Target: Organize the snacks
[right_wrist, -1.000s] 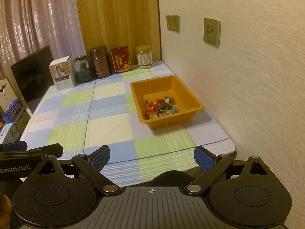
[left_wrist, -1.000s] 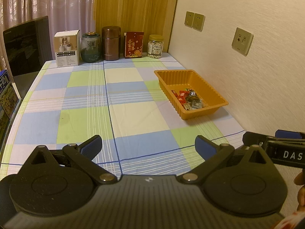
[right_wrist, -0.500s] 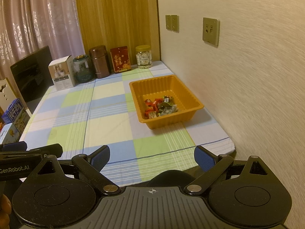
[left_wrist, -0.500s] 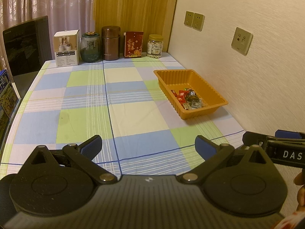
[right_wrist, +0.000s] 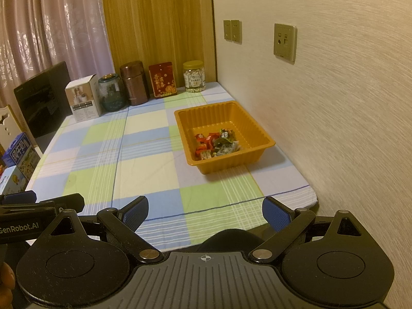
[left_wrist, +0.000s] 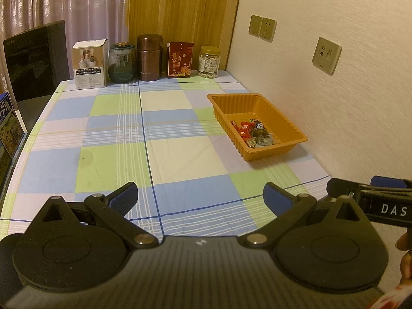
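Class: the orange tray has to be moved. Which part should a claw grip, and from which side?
Probably the near rim of the orange tray, approached from the table's front edge. The rim forms a thin lip, this side faces both open claws, and the wall crowds the right side.

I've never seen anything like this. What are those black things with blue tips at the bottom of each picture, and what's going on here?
No robot here: a person holds a pair of handheld tongs in each hand, each carrying a camera that looks forward along its two blue-tipped fingers. One picture comes from the left tongs, the other from the right tongs. Both are open and hold nothing. Each camera also catches the other tool at its edge.

Ahead lies a checked tablecloth. By the wall sits an orange tray holding a few wrapped snacks. Along the back stand a white box, two dark jars, a red box and a clear jar.
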